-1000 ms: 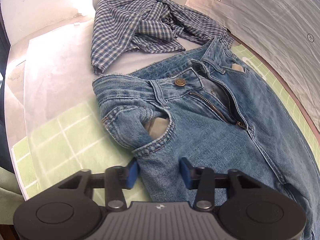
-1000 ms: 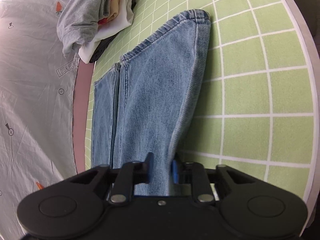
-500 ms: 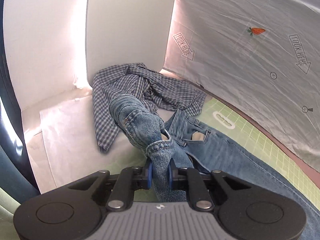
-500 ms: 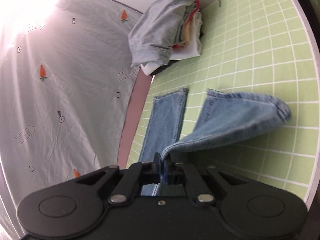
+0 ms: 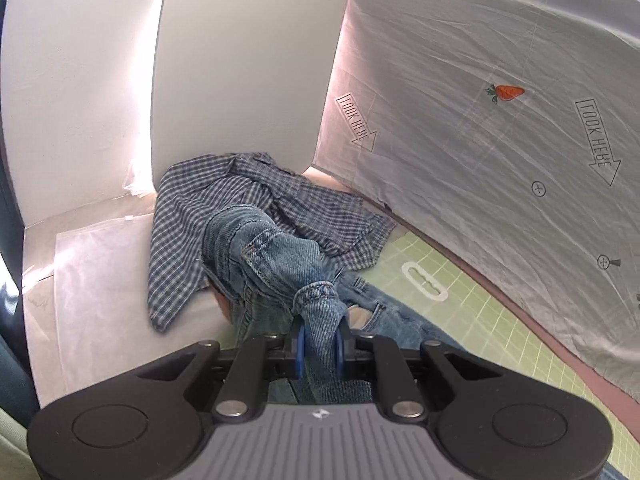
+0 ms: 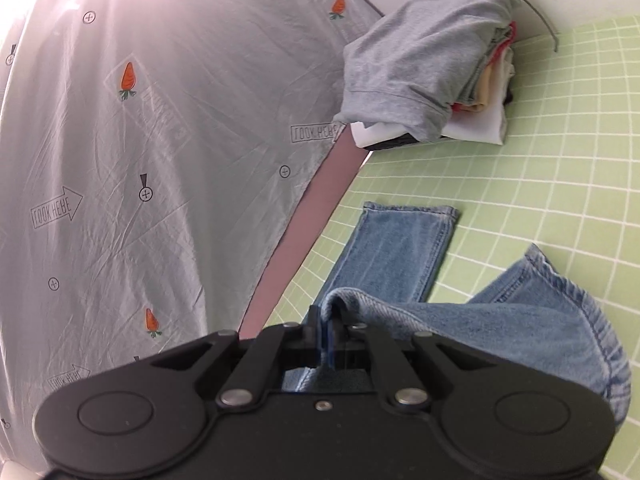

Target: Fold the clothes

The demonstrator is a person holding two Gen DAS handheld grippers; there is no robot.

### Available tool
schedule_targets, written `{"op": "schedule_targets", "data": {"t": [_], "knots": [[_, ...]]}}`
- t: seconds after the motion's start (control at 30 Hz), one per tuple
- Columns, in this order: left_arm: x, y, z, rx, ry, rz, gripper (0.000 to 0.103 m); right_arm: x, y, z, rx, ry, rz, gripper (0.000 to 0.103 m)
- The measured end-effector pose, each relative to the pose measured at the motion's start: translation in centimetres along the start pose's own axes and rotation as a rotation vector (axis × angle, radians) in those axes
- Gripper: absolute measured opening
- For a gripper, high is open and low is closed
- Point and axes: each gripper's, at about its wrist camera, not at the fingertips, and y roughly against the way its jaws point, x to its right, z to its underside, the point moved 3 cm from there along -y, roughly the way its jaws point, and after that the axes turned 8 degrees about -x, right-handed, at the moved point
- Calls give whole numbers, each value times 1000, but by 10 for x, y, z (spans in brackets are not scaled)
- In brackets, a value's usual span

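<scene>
My left tool (image 5: 319,342) gripped the jeans (image 5: 280,264) at the waist, my right tool (image 6: 325,338) pinched one leg's edge, both raised above the tabletop (image 6: 540,184); I judged level, taut hands would fold cleanly.

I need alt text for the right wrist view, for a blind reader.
The right gripper pinches a lifted leg of blue denim jeans above a green checked mat; the other leg lies flat. Behind, a pile of folded clothes sits by a carrot-printed grey sheet.
</scene>
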Motion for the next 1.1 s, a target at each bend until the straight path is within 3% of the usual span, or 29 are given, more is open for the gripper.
{"op": "schedule_targets", "data": {"t": [0.13, 0.23, 0.27, 0.3, 0.33, 0.4, 0.43, 0.5, 0.67, 0.8, 1.1], "knots": [[41, -42, -26, 13, -1, 22, 17, -26, -63, -8, -23, 95, -14, 3], [84, -85, -42, 9, -37, -9, 27, -45, -135, -10, -60, 159, 0, 5], [101, -98, -47, 10, -62, -26, 38, -58, -158, -28, -73, 178, 10, 16], [118, -110, -50, 11, -90, -43, 45, -67, -178, -30, -98, 204, 38, 42], [131, -115, -51, 13, -158, -67, 50, -76, -198, -32, -123, 230, 67, 52], [143, -112, -46, 36, -216, -91, 75, -92, -216, -30, -145, 290, 98, 56], [144, -110, -37, 43, -233, -83, 81, -98, -216, -22, -140, 333, 93, 59], [147, -109, -18, 21, -279, -63, 84, -100, -214, -3, -149, 407, 108, 72], [145, -123, 47, -158, -406, -81, 84, -64, -209, 53, -261, 549, 289, 72], [145, -131, 93, -268, -501, -103, 84, -36, -202, 86, -279, 729, 465, 69], [152, -143, 125, -354, -563, -149, 88, -25, -205, 99, -254, 1000, 582, 65]]}}
